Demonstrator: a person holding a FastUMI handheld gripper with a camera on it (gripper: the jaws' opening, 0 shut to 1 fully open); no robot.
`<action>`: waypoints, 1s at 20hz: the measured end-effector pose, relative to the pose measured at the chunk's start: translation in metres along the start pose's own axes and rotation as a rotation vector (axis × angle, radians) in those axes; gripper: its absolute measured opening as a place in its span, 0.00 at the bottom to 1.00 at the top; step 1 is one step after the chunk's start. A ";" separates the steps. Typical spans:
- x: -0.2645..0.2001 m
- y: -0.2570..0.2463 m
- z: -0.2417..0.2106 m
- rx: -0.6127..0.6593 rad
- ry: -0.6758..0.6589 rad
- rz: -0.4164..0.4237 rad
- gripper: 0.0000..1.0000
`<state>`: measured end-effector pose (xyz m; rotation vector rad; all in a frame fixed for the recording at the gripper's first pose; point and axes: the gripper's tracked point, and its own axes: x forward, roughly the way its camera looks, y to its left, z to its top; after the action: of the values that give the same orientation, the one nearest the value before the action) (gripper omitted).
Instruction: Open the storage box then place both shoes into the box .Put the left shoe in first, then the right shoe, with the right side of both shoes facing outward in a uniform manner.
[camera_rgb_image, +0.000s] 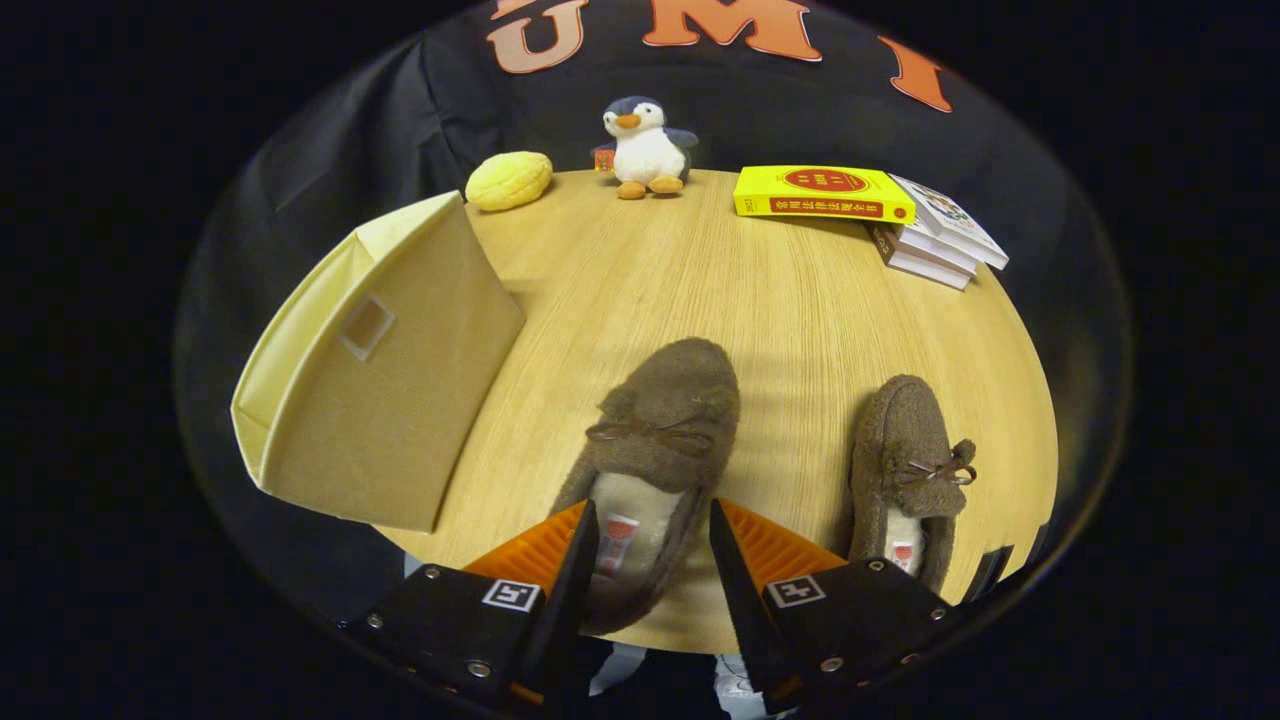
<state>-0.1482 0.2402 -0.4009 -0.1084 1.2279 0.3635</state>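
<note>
A: What do we count on the surface?

B: Two shoes, one box, one penguin, one bun, and a stack of books topped by a yellow one. We cannot read its cover.

A: And the shoes?

B: Both are brown and fuzzy, with a bow and pale lining. The left shoe lies between our fingers, which stand apart, not pressing it. The right shoe sits just beside. The beige box, with a small window, rests left of them.
</note>
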 end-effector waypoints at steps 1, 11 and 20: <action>0.005 -0.003 0.001 -0.003 -0.002 -0.017 0.63; 0.043 -0.015 0.000 0.207 0.039 -0.046 0.18; 0.006 0.005 0.033 0.273 -0.003 0.001 0.03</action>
<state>-0.1181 0.2551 -0.3947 0.1273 1.2630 0.1937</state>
